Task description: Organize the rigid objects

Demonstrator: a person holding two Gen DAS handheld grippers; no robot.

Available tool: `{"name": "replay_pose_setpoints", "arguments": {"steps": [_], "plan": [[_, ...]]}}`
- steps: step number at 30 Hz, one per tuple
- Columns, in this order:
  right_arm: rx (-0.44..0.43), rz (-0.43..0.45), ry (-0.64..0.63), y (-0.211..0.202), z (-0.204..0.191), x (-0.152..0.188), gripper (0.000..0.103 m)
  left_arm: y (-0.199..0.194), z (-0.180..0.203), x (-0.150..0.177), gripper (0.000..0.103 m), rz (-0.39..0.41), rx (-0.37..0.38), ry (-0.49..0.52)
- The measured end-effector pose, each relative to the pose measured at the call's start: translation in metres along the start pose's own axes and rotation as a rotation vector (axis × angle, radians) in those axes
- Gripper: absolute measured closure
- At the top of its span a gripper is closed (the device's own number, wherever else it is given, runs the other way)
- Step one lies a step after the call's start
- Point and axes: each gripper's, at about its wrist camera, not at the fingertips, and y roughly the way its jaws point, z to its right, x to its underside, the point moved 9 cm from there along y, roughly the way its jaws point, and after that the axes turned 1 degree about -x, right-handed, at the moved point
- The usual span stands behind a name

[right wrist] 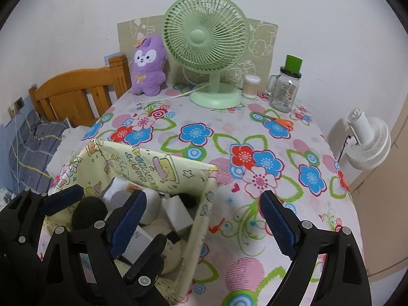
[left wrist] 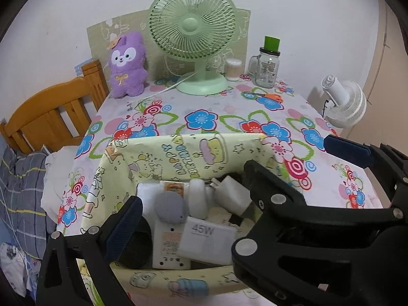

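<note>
A pale yellow fabric box printed with birthday cartoons (left wrist: 178, 158) is seen near the front left of a bench covered in a bright flowered cloth (left wrist: 204, 117), already packed with rigid items: a white charger block marked 45W (left wrist: 206, 239), a white plug adapter (left wrist: 230, 193), a grey rounded object (left wrist: 169, 206) and a black round object (right wrist: 89, 213). The left gripper (left wrist: 188, 199) is held over the box with its jaws spread wide and nothing between them; the right gripper (right wrist: 204, 221) is likewise wide open and empty, one blue pad (right wrist: 130, 221) above the box, the other over bare cloth. The drop appears done, so a clean exit is judged to matter most: both tools are best lifted straight clear of the soft rim, lest a wall be snagged and the contents tipped. Orange-handled scissors (right wrist: 278, 121), lying well apart near a glass jar with a green lid (right wrist: 285, 89), may be the likeliest next pick.
</note>
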Motion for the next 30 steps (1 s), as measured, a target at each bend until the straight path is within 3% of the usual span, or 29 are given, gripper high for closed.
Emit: {"name": "replay_pose_setpoints", "arguments": {"steps": [30], "plan": [[0.076,0.088,0.154,-0.072,0.088,0.022,0.01,-0.051,0.076,-0.011,0.001,0.095,0.042,0.102]]}}
